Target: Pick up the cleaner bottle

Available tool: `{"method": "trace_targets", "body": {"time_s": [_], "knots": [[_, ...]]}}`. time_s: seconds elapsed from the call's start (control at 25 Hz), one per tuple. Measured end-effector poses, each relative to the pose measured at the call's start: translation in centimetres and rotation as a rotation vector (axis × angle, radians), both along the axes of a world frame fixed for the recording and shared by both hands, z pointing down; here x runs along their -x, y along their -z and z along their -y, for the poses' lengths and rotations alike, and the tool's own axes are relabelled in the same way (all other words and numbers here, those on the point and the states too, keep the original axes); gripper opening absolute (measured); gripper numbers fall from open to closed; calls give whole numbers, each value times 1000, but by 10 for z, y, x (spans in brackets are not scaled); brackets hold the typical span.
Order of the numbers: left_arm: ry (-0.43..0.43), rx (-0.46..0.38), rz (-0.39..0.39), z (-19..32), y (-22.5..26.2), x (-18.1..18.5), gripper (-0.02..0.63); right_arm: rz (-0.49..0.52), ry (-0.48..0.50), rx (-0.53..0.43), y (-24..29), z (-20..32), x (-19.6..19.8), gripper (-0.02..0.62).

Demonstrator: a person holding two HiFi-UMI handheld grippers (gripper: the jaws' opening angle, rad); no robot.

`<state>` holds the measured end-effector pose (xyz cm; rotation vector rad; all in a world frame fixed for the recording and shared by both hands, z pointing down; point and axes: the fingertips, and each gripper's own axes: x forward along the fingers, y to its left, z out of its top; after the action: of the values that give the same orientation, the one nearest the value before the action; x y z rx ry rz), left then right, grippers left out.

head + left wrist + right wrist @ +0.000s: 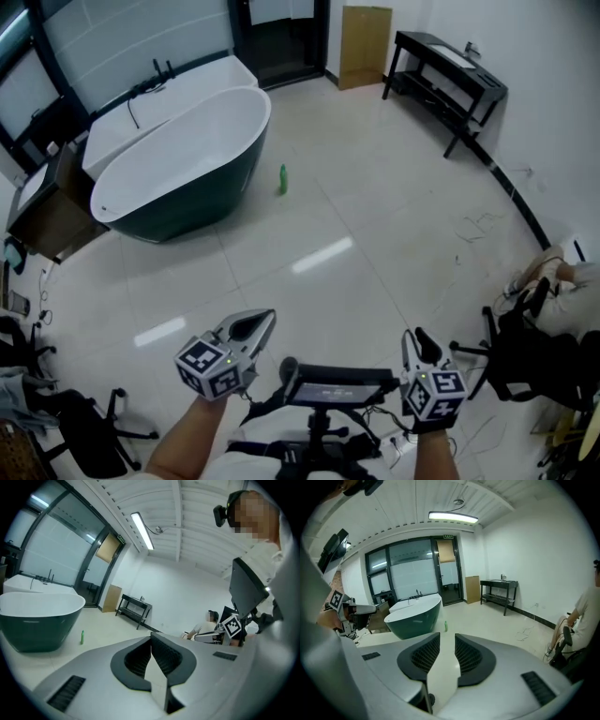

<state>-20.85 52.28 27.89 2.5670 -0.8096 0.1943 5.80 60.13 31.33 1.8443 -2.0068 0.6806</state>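
The cleaner bottle (282, 178) is small and green and stands upright on the pale tiled floor, just right of the bathtub, far ahead of both grippers. It also shows small in the left gripper view (82, 637) and just above the jaws in the right gripper view (446, 626). My left gripper (255, 324) is held low at the near left, its jaws shut with nothing between them (151, 637). My right gripper (422, 343) is at the near right. A narrow gap shows between its pads (447, 637), and it holds nothing.
A dark green bathtub (202, 202) with a white inside stands at the far left, a wooden cabinet (52, 211) beside it. A black console table (445, 70) and a cardboard sheet (366, 45) line the far wall. Office chairs (525, 352) and a seated person (572, 286) are at the right.
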Motion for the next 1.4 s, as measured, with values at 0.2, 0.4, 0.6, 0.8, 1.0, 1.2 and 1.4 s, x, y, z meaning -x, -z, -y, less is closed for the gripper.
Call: {"method": "trace_targets", "body": {"time_s": [0.2,0.4,0.6,0.8,1.0,1.2,1.4], "knots": [[-60,-8,19,63,7,-19,2,8,-50,-50,14,63,-15,107],[-100,3,50,110,2,-57,2,-4,-26,-59,5,125,-45,107],[-28,14,61,173,-9,-100,2,5,25,-43,-17,193,-93,107],[12,51,57,230,-17,-173,2,-5,110,-37,-8,269,-154,107],[39,50,46,277,-11,-242,2,-13,177,-15,-5,325,-208,107],[101,74,46,325,-19,-255,2,12,221,33,-18,370,-220,107],[169,112,45,389,-41,-248,2,11,249,49,-32,430,-224,107]]}}
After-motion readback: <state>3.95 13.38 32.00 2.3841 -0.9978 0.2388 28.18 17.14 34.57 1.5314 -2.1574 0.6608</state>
